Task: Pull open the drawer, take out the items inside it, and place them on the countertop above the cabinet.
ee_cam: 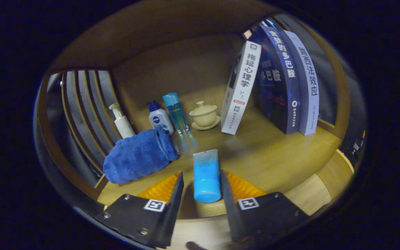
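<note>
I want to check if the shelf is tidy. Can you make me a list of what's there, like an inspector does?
Surface: wooden countertop, inside a wooden nook with slatted sides.
Job's things: blue tube standing cap-down between the fingers; blue towel rolled up, lying ahead to the left.
Clutter: pump bottle, white bottle with blue cap, clear blue bottle, lidded cup on a saucer, three books standing, the nearest leaning.
Gripper: hand-held gripper open, fingers either side of the tube with gaps showing.
Cables: nothing seen.
Surroundings: dark booth beyond the slats.
</note>
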The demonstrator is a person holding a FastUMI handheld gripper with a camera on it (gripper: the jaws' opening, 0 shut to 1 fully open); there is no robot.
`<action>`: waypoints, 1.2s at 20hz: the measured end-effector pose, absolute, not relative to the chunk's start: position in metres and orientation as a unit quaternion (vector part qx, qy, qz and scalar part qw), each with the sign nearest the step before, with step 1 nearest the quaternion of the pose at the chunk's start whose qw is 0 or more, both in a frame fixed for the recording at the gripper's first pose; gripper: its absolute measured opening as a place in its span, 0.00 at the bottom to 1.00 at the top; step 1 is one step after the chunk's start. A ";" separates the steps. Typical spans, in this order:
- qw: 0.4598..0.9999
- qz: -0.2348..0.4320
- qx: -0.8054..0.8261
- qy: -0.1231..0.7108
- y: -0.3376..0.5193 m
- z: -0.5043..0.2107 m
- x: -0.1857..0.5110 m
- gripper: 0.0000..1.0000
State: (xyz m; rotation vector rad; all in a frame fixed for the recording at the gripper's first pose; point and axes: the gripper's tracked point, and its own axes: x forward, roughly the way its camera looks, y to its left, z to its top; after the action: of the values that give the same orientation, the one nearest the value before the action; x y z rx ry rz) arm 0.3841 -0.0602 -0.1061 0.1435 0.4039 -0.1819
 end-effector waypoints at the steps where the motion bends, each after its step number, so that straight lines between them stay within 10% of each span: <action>1: 0.973 -0.098 0.058 0.202 -0.062 -0.106 0.380 0.61; 6: 0.972 -0.105 0.020 0.209 -0.058 -0.096 0.344 0.99; 24: 0.990 -0.060 0.016 0.129 -0.084 -0.079 0.120 0.99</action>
State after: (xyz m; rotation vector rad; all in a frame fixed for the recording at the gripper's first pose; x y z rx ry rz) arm 0.1205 -0.0843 -0.0792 0.0314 0.2583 -0.1197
